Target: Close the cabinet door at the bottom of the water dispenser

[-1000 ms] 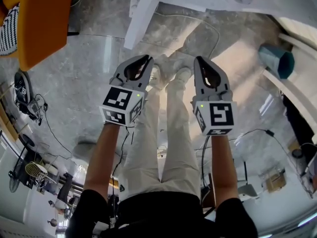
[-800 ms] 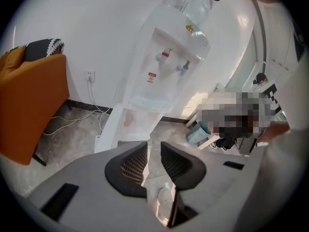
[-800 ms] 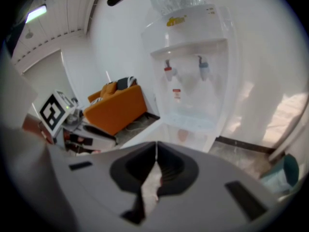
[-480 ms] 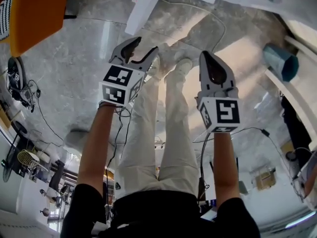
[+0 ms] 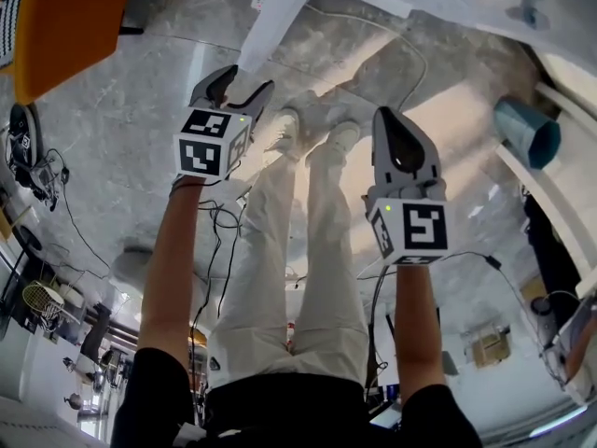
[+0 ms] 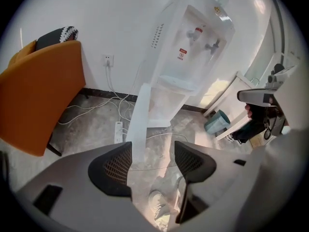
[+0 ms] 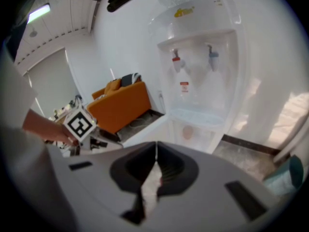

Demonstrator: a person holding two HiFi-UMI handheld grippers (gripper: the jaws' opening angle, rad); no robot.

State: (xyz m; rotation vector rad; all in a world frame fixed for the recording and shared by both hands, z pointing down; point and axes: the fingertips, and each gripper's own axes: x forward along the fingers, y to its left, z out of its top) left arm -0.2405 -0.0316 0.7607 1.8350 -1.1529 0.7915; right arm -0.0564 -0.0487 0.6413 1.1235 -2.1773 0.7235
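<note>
The white water dispenser (image 6: 195,42) stands against the wall, and its bottom cabinet door (image 6: 139,124) hangs swung out towards me, edge-on. My left gripper (image 6: 152,161) points down at that door's lower end. Its jaws have just been opening and now stand wide, with nothing pressed between the pads. From the head view, the left gripper (image 5: 233,84) sits just short of the door (image 5: 275,21). My right gripper (image 5: 387,119) hangs to the right over the floor, jaws shut and empty. In the right gripper view the right gripper (image 7: 155,148) faces the dispenser (image 7: 203,66).
An orange chair (image 6: 41,95) stands at the left by the wall. A power strip (image 6: 119,132) and cables lie on the floor near the door. A teal bin (image 5: 527,131) sits at the right. The person's legs and shoes (image 5: 284,129) are below the grippers.
The left gripper went from shut to wide open and moved forward and down towards the open door. The right gripper barely moved and stayed shut.
</note>
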